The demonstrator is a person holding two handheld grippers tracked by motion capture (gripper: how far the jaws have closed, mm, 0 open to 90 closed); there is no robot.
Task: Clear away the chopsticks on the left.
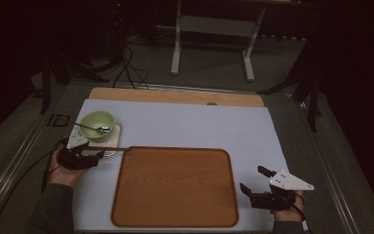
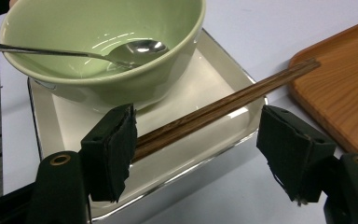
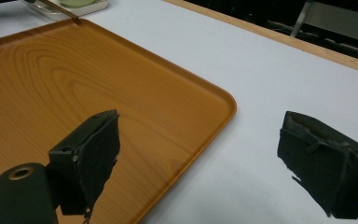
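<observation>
Nearest the person, the right gripper (image 1: pixel 259 186) rests at the near right of the white surface (image 1: pixel 253 131), just off the right edge of the wooden tray (image 1: pixel 175 187). Its jaws stand wide apart and hold nothing; in the right gripper view they straddle the tray's rounded corner and bare surface.

Farther in, at the left, the left gripper (image 2: pixel 193 151) sits at the near edge of a shallow white rectangular dish (image 2: pixel 67 123). Its jaws are also wide apart. A pair of dark wooden chopsticks (image 2: pixel 223 102) lies across the dish, near end touching or just beside the inner face of one jaw pad, far tips reaching onto the rim of the tray. Their long axis runs obliquely through the jaw gap rather than squarely across it, so closing would likely catch them near the butt end; this is a judgement.

Beyond the chopsticks, a pale green bowl (image 2: pixel 107 32) stands in the dish with a metal spoon (image 2: pixel 135 49) resting inside, handle over the rim.

The left gripper is plainly the nearer one to the chopsticks; the right is well apart from them.
</observation>
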